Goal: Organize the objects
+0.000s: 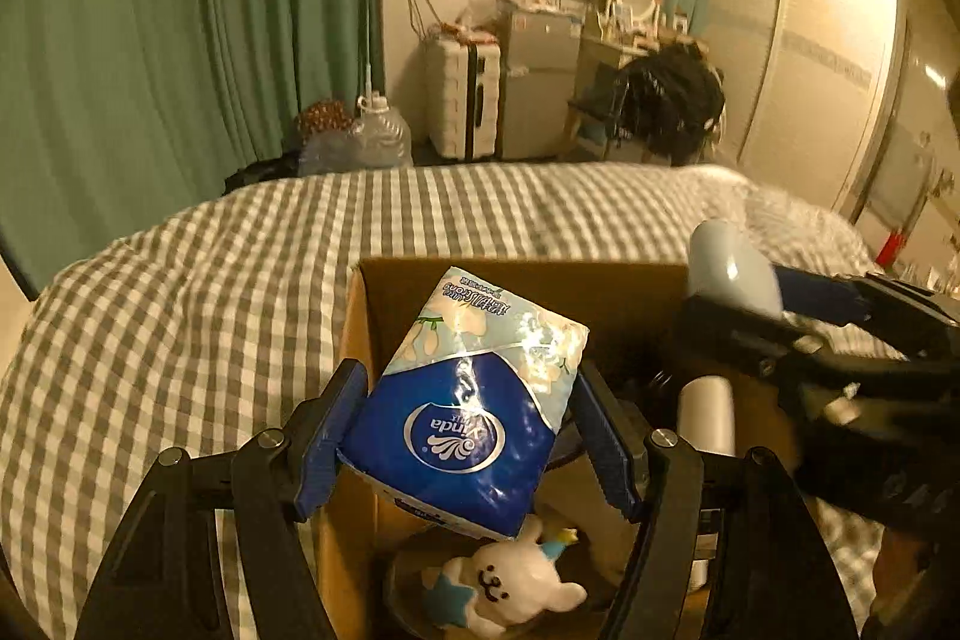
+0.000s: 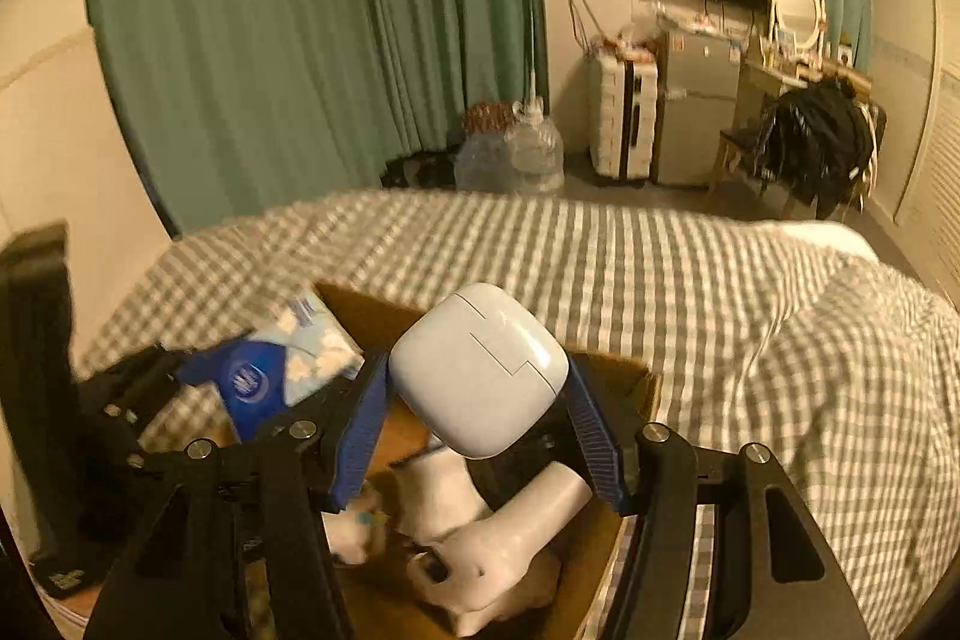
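Note:
My left gripper point(image 1: 465, 430) is shut on a blue and white tissue pack point(image 1: 474, 412) and holds it over an open cardboard box point(image 1: 540, 280) on the bed. The pack also shows in the right wrist view point(image 2: 276, 370). My right gripper point(image 2: 477, 400) is shut on a white rounded case point(image 2: 480, 370) above the same box point(image 2: 624, 370); the case shows at the right of the left wrist view point(image 1: 729, 274). Inside the box lie a white bunny figure point(image 1: 510, 586), a white cylinder point(image 1: 708, 418) and a white hand-shaped object point(image 2: 498, 562).
The box sits on a bed with a grey checked cover point(image 1: 210, 310). Behind the bed are green curtains point(image 1: 180, 40), water jugs point(image 1: 378, 136), a suitcase point(image 1: 462, 100), a small fridge point(image 1: 540, 82) and a chair with dark clothes point(image 1: 672, 100).

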Available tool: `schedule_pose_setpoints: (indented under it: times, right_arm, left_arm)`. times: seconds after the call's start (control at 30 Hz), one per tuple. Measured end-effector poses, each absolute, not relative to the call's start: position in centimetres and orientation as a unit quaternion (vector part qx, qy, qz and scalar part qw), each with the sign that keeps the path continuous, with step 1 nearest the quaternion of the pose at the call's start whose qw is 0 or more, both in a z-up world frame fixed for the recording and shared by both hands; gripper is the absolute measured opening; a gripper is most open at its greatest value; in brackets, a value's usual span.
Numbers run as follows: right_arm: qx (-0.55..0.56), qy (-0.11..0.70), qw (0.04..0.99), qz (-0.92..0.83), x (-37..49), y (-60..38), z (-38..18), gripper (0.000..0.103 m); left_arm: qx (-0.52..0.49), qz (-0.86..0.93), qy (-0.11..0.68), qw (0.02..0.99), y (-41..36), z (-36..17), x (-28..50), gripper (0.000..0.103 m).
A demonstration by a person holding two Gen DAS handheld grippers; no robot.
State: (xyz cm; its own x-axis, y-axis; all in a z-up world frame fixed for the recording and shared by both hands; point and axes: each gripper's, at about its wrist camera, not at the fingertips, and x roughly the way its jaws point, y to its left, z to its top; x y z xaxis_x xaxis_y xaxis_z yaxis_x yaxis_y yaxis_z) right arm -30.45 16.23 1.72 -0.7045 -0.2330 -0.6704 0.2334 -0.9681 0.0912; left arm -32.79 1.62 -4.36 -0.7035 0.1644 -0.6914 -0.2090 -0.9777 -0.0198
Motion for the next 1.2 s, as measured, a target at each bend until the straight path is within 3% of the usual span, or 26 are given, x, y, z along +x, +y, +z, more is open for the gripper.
schedule_pose_setpoints:
  times: [0.17,0.3,0.37,0.43,0.6,0.67,1.2]
  right_arm:
    - [0.396,0.007,0.126,-0.910,-32.5,16.4,-1.3,0.058]
    - [0.409,-0.025,0.125,-0.904,-32.7,17.5,-2.0,0.059]
    - [0.408,-0.038,0.125,-0.903,-32.4,17.9,-2.1,0.075]
    - [0.398,-0.048,0.123,-0.908,-32.0,18.4,-1.5,0.079]
    - [0.364,-0.043,0.105,-0.924,-29.9,19.2,1.7,0.081]
    - [0.351,-0.040,0.099,-0.930,-28.8,19.5,3.1,0.082]
    - [0.213,-0.026,0.064,-0.975,-13.9,21.0,18.3,0.092]
  left_arm:
    - [-0.372,0.921,0.055,0.102,2.5,-5.2,-33.0,0.071]
    - [-0.373,0.920,0.052,0.105,2.6,-5.2,-32.1,0.078]
    - [-0.369,0.923,0.044,0.102,2.7,-4.9,-31.3,0.088]
    - [-0.362,0.926,0.036,0.100,2.6,-4.4,-30.6,0.092]
    - [-0.335,0.937,0.033,0.093,2.4,-1.3,-28.1,0.092]
    - [-0.322,0.942,0.030,0.088,2.3,0.3,-27.2,0.098]
    - [-0.198,0.978,0.032,0.063,1.5,14.5,-15.3,0.103]
